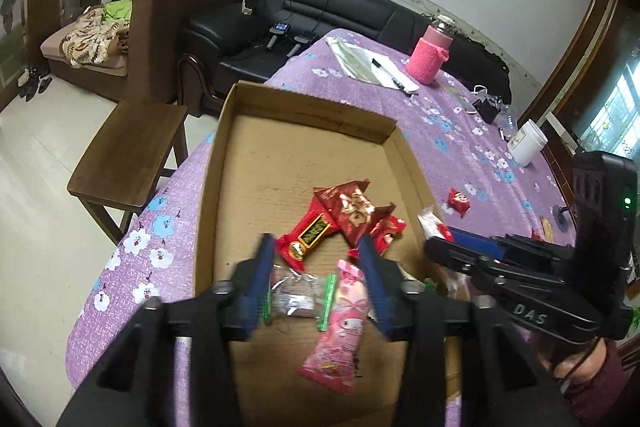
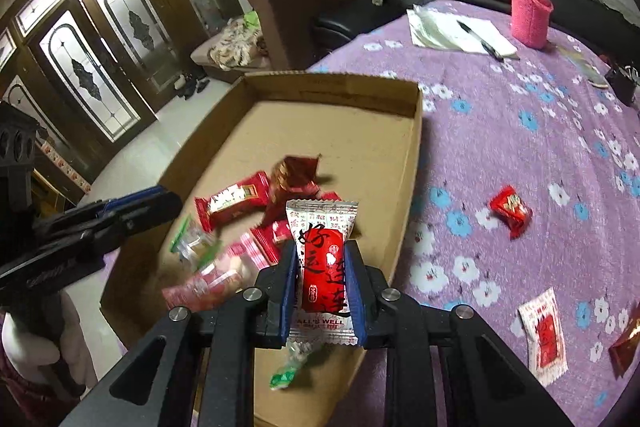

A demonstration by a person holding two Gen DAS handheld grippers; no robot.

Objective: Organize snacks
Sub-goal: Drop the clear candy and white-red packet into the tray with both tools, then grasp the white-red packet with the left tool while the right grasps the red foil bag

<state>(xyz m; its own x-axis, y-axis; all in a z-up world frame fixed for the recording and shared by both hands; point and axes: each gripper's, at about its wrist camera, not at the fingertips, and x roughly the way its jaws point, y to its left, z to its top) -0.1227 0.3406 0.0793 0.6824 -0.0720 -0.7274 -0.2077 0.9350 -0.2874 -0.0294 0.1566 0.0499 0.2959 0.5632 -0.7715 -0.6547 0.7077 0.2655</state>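
A shallow cardboard box point(image 1: 248, 131) point(image 2: 416, 147) sits on the purple floral table and holds several wrapped snacks: red packets point(image 1: 308, 233) point(image 2: 232, 201), a clear green-edged one point(image 1: 298, 293) and a pink one point(image 1: 344, 331). My left gripper point(image 1: 316, 247) is open and empty, just above the clear and pink snacks. My right gripper point(image 2: 320, 251) is shut on a white-and-red snack packet point(image 2: 322, 263) and holds it over the box's right edge. It shows in the left wrist view point(image 1: 452, 247) at the right.
Loose snacks lie on the cloth right of the box: a small red one point(image 2: 510, 209) point(image 1: 458, 201), a white-and-red packet point(image 2: 544, 337) and a dark red one point(image 2: 624, 347). A pink bottle point(image 1: 430, 55), papers with a pen point(image 1: 372, 65) and a white jar point(image 1: 528, 143) stand further back. A wooden stool point(image 1: 128, 155) is left of the table.
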